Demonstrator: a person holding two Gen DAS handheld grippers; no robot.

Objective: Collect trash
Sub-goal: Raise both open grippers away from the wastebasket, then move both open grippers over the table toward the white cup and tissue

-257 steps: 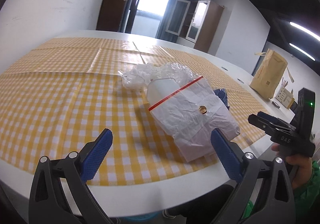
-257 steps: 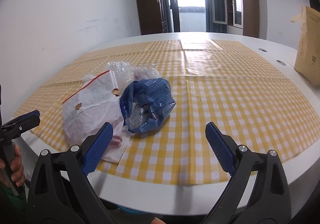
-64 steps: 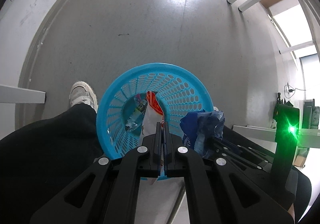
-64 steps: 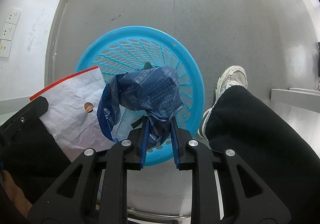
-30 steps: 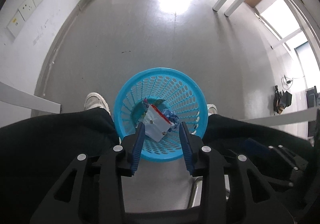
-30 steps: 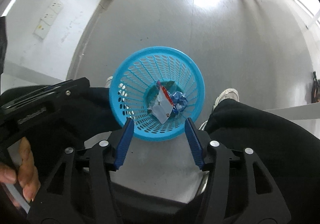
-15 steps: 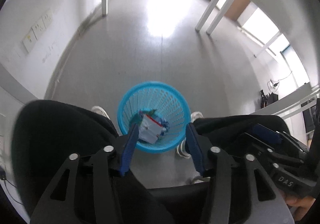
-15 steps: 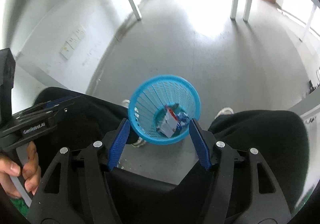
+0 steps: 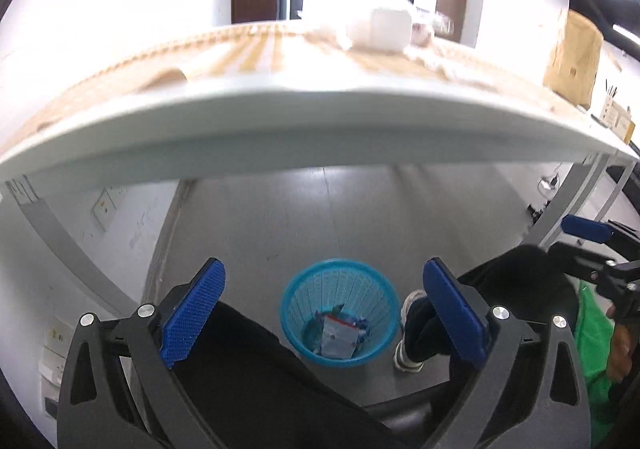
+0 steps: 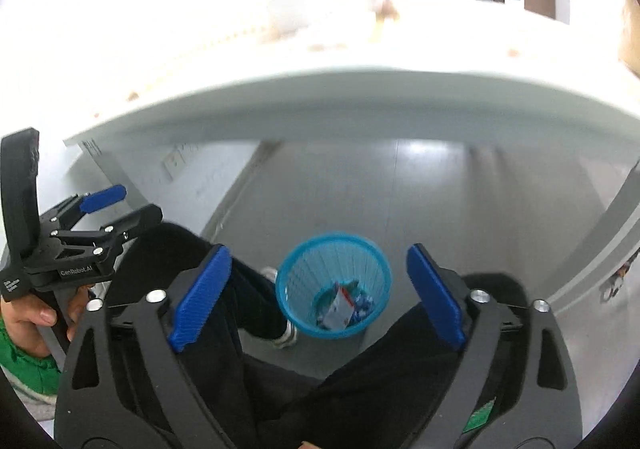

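A blue mesh basket (image 9: pixel 340 281) (image 10: pixel 336 253) stands on the grey floor between a person's feet. Inside it lie a white bag with a red strip (image 9: pixel 338 337) (image 10: pixel 338 309) and a crumpled blue bag (image 10: pixel 362 307). My left gripper (image 9: pixel 322 273) hangs high above the basket, its jaws opening wide with nothing between them. My right gripper (image 10: pixel 317 253) is likewise high over the basket, jaws opening and empty. On the checked tablecloth above, a white container with clear plastic wrap (image 9: pixel 380 29) shows, blurred.
The white table edge (image 9: pixel 320 129) spans both views just ahead. A brown paper bag (image 9: pixel 572 57) stands on the table's right. Black-trousered legs and a white shoe (image 9: pixel 408 329) flank the basket. Wall sockets (image 9: pixel 102 205) are at the left, table legs (image 9: pixel 568 209) at the right.
Both grippers rose from just above the basket to near table-edge height and tilted upward. Their jaws widened. The white and blue bags stay in the basket.
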